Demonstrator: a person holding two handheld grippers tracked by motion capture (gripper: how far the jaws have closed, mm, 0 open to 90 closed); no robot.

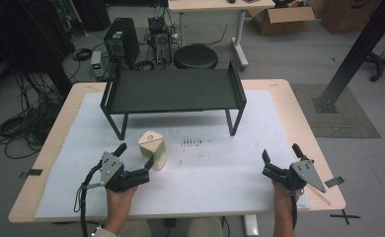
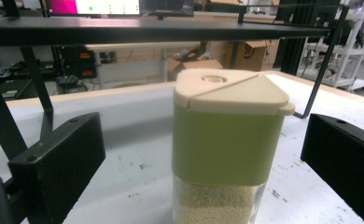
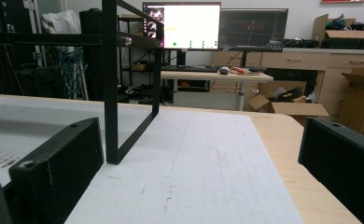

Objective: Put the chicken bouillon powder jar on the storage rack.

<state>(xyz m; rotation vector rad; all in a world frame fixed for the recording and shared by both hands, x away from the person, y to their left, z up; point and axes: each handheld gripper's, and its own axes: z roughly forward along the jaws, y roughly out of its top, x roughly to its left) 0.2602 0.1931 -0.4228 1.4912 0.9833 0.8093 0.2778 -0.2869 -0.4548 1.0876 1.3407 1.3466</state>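
A green container with a cream lid (image 1: 153, 149) stands upright on the white mat, in front of the black shelf's left legs. Its clear lower part holds pale grains (image 2: 213, 201). My left gripper (image 1: 136, 155) is open, its jaws on either side of the container (image 2: 227, 140) with gaps to both, touching nothing. My right gripper (image 1: 281, 151) rests open near the mat's front right corner, with nothing between its jaws; in the right gripper view it (image 3: 203, 186) faces the bare mat and the shelf's right leg (image 3: 110, 88).
A black metal shelf (image 1: 173, 91) stands at the back of the white mat (image 1: 220, 168). Small dark marks (image 1: 191, 143) dot the mat's middle. Beyond the table are a stool (image 1: 195, 57), computer cases, cables and cardboard boxes.
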